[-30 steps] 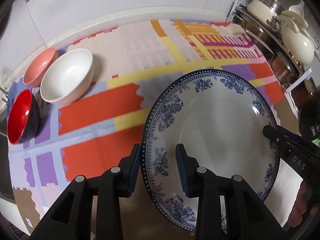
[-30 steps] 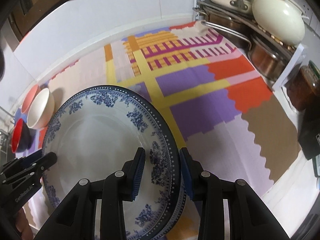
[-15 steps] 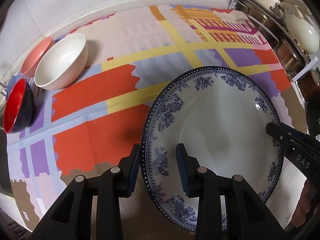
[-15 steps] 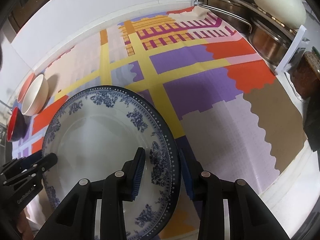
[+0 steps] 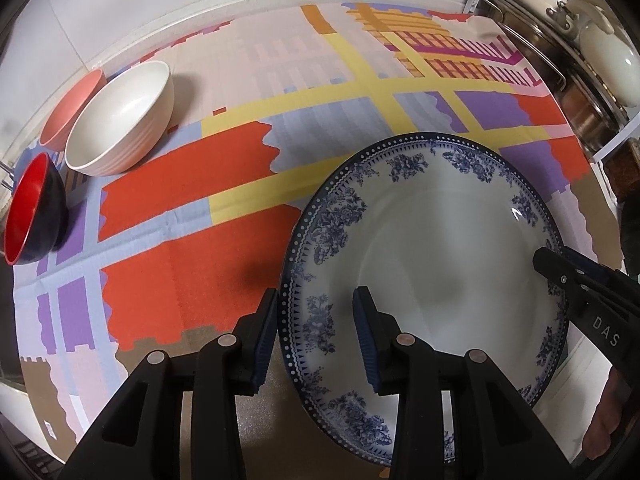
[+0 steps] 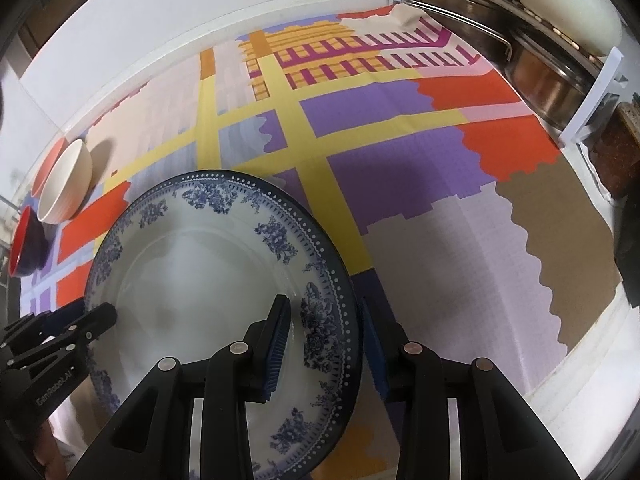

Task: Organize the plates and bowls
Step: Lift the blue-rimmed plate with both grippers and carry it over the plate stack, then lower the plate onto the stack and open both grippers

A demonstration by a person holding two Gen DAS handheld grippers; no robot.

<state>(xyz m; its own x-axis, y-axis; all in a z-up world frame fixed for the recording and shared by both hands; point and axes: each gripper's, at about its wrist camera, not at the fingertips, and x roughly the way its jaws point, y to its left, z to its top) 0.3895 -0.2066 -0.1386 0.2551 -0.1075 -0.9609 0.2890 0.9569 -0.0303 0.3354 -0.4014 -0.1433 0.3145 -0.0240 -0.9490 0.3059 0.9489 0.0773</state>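
Item: blue-and-white plate (image 5: 432, 240), floral border with a dotted rim, seen in the lower right of the left wrist view and the lower left of the right wrist view, above a patchwork cloth (image 5: 180, 248) of orange, purple, yellow and pink blocks. The plate's rim is straddled on opposite sides by two black tongs with blue pads. Left gripper (image 5: 316, 332): one pad is set outside the rim, the other over the plate's inner face; a gap is seen between the inner pad and the plate, so whether the rim is pinched cannot be told. Right gripper (image 6: 324, 344): placed likewise on the opposite rim, one pad over the inner face and one outside (clenched or slack cannot be told here either). Whether the plate is resting on the cloth or is lifted cannot be told. Further stock, upper left of the left wrist view, well apart from the plate: cream bowl (image 5: 120, 116), pink bowl (image 5: 72, 108) just behind it, and red-and-black bowl (image 5: 32, 216) tilted on its side just below both. Upper right: pots (image 5: 560, 40) stacked on a white rack (image 6: 592, 96).
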